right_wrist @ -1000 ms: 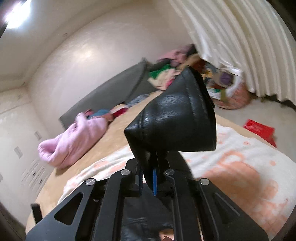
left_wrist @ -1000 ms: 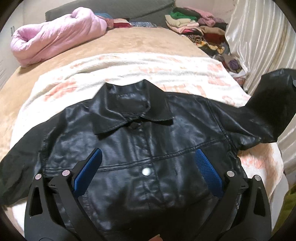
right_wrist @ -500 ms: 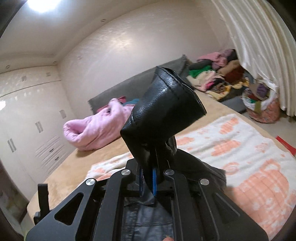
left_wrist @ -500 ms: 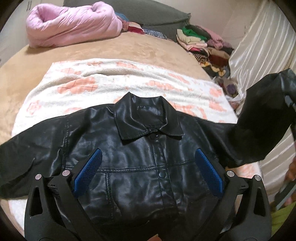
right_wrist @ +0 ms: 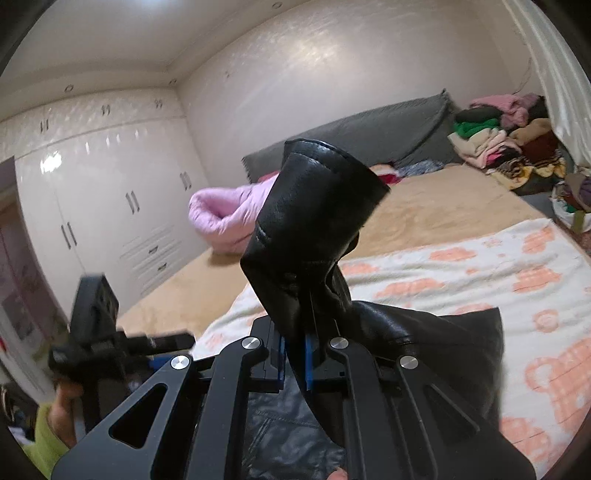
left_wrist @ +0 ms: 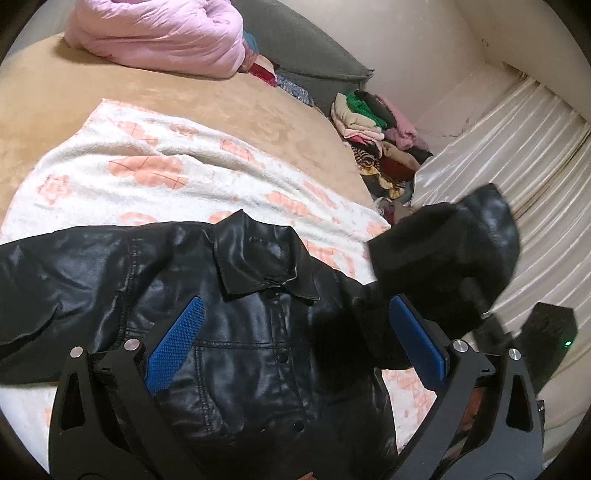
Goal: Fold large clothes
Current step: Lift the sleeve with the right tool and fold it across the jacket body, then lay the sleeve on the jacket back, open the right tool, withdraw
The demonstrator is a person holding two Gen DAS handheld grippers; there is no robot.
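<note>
The black leather jacket [left_wrist: 236,332] lies front-up and buttoned on a white blanket with orange patterns [left_wrist: 147,166], directly beneath and ahead of the left gripper [left_wrist: 291,347], whose blue-padded fingers [left_wrist: 173,347] stand wide apart above the chest panel with nothing between them. The collar [left_wrist: 258,258] sits just beyond the fingertips, and one sleeve [left_wrist: 55,266] stretches flat away to the tool's left side. The other sleeve [right_wrist: 314,229] is lifted off the blanket: the right gripper [right_wrist: 295,354] has its jaws pressed together on the leather near the cuff, so the cuff end stands upright just above and ahead of the fingers, its open mouth tilted away from the camera. From the left wrist view that raised sleeve [left_wrist: 443,258] hangs blurred to the right of the left gripper's right finger, with the right tool partly visible below it. Below the right gripper the rest of the jacket runs down onto the blanket. Farther ahead of both tools, on the tan bed cover [left_wrist: 184,99], lies a pink quilted garment [left_wrist: 159,33], and a pile of mixed clothes [right_wrist: 509,147] sits beyond to the right near a pale curtain [left_wrist: 517,155].
</note>
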